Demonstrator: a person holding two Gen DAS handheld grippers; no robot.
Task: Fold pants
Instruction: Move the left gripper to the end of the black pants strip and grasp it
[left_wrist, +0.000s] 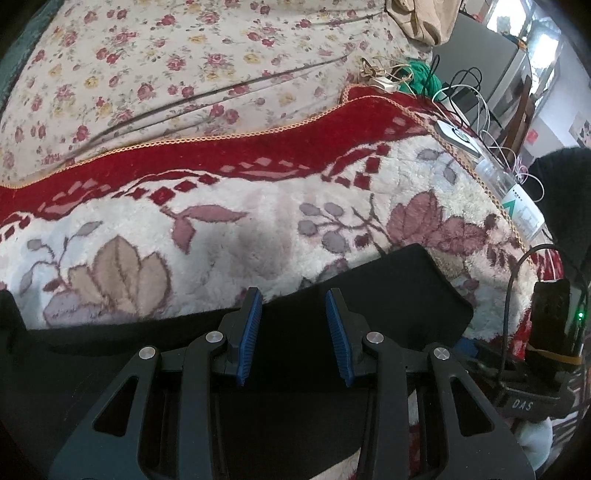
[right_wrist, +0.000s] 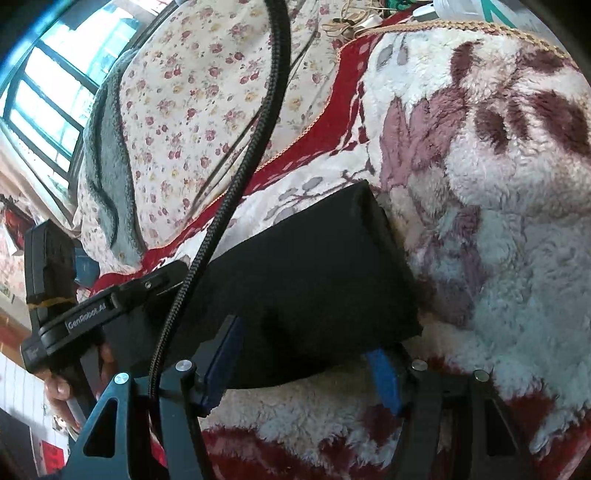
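The black pants (left_wrist: 369, 288) lie folded into a thick rectangle on a fluffy white and red blanket (left_wrist: 229, 251). My left gripper (left_wrist: 293, 295) hovers over the pants' near part, its blue pads (left_wrist: 251, 332) apart with only fabric below the gap. In the right wrist view the folded pants (right_wrist: 314, 277) lie just ahead of my right gripper (right_wrist: 303, 343), and their near edge reaches between its wide-spread blue pads (right_wrist: 384, 376), which do not press on it. A hand (right_wrist: 59, 387) holds the left gripper's body (right_wrist: 85, 317) at the pants' left end.
A floral sheet (left_wrist: 166, 66) covers the bed beyond the blanket. Along the right edge lie a plastic bottle (left_wrist: 517, 195), a white device (left_wrist: 458, 136), tangled cables (left_wrist: 461, 92) and green cloth (left_wrist: 421, 74). A black braided cable (right_wrist: 258, 129) crosses the right wrist view.
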